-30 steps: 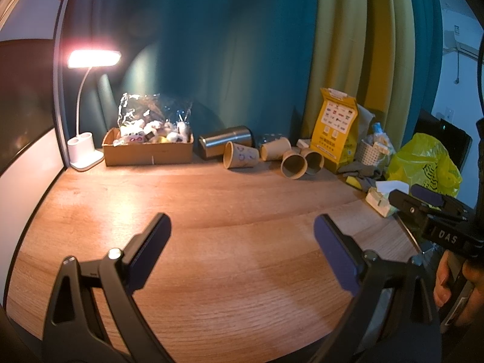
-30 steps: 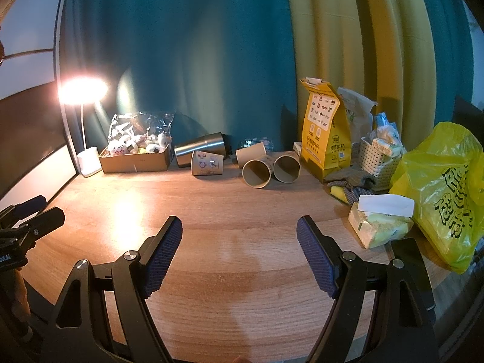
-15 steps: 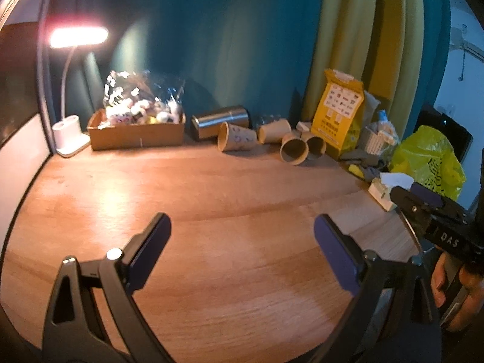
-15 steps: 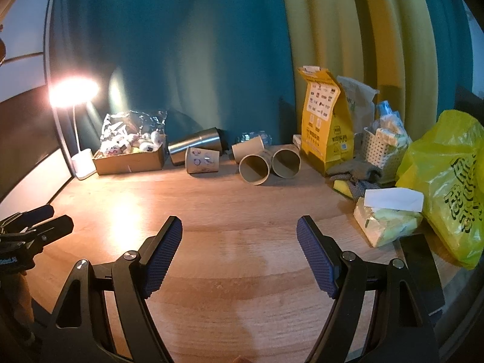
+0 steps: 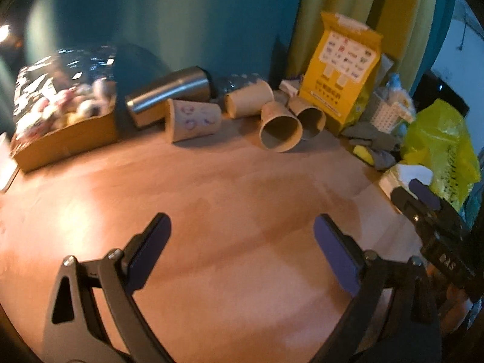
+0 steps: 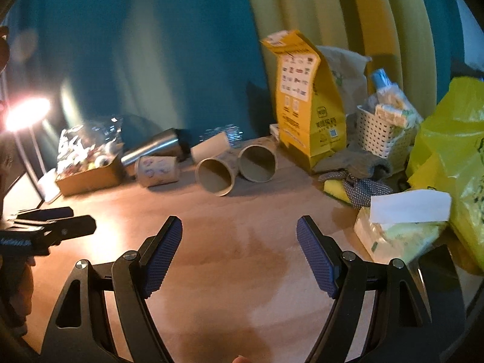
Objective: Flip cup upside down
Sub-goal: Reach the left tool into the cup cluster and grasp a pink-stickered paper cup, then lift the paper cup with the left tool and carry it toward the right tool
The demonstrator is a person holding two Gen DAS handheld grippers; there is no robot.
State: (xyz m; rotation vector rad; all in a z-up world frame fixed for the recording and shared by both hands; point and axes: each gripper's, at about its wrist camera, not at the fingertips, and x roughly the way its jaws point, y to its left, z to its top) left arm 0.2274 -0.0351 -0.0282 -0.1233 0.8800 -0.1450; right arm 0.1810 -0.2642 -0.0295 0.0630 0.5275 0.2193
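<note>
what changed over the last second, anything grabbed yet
Nothing grabbed. Both grippers advanced toward the paper cups lying on their sides at the back of the table. The left gripper and right gripper remain open and empty; the cups haven't moved.

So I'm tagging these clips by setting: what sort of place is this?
Probably a lived-in room at home, not a lab: a wooden table against teal and yellow curtains, cluttered with tipped paper cups, a snack box and a lit desk lamp.
</note>
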